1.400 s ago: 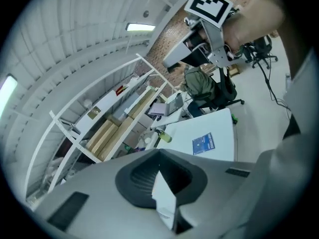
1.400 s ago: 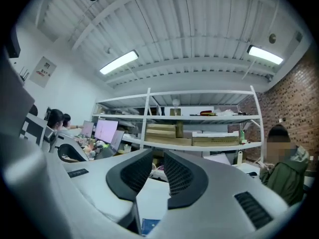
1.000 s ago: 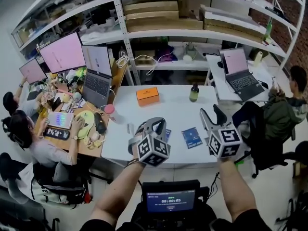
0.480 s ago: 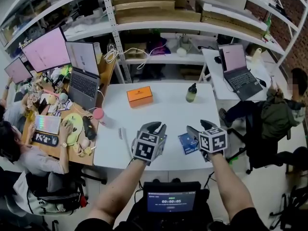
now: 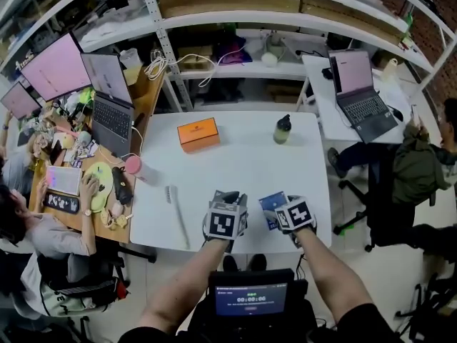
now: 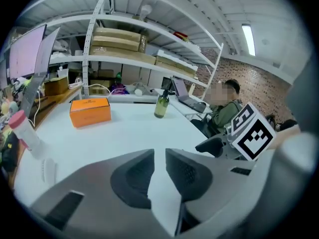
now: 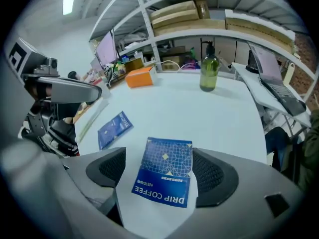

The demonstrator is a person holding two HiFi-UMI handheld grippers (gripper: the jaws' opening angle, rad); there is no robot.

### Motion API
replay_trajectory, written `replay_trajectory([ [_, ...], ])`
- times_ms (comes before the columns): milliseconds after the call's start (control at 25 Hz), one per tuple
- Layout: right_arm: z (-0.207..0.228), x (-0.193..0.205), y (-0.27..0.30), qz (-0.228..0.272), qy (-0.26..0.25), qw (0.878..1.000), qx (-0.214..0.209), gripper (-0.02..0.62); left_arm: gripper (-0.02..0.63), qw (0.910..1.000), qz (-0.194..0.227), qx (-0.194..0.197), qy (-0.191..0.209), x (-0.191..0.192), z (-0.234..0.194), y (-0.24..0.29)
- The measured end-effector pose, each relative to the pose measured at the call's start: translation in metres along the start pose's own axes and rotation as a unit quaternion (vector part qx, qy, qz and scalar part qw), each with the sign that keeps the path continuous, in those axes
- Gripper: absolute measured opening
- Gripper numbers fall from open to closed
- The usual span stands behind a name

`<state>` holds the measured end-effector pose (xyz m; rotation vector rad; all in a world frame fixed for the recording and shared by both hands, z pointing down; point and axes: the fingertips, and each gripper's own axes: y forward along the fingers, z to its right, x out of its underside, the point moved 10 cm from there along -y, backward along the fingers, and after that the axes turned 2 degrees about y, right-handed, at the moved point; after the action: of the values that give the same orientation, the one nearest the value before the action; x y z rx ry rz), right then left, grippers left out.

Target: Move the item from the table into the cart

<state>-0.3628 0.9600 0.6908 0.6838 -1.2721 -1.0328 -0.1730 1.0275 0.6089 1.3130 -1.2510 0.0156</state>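
A blue drip coffee packet lies flat on the white table near its front edge, also seen in the head view. My right gripper straddles it with its jaws opening wide; the pads do not press on it. In the head view the right gripper sits just right of the left one. A second blue packet lies to the left, close to my left gripper. The left gripper has its jaws opening with a narrow gap and nothing between them.
An orange box and a green bottle stand at the table's far side. A white strip lies at the left front. A dark unit with a screen is below the front edge. People sit at desks left and right.
Both grippers have come down and forward to the table's front edge. The right jaws have spread around the drip coffee packet, and the left jaws have parted slightly.
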Motion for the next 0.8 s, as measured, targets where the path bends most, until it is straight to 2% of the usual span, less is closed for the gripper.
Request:
replay_trajectory([
  [160,0.01,0.005,0.031,-0.035,-0.003,0.999,0.009,0.414,0.11,0.9994,-0.025,-0.014,-0.022,0.012,-0.007,0.029],
  [320,0.007,0.001,0.051,-0.057,-0.007,0.998,0.019,0.414,0.118,0.9986,-0.033,-0.008,-0.041,0.015,-0.014,0.046],
  [400,0.0,-0.001,0.056,-0.06,-0.007,0.998,0.017,0.413,0.118,0.9981,-0.036,-0.006,-0.05,0.017,-0.016,0.051],
  [560,-0.001,-0.005,0.06,-0.069,-0.041,0.996,0.044,0.402,0.118,0.9978,-0.035,-0.004,-0.057,0.019,-0.024,0.056],
  [640,0.0,-0.004,0.06,-0.07,-0.039,0.996,0.041,0.392,0.118,0.9975,-0.036,-0.004,-0.061,0.019,-0.025,0.056],
  [800,0.003,-0.004,0.057,-0.059,-0.033,0.997,0.04,0.286,0.118,0.9975,-0.035,0.0,-0.061,0.019,-0.023,0.054],
])
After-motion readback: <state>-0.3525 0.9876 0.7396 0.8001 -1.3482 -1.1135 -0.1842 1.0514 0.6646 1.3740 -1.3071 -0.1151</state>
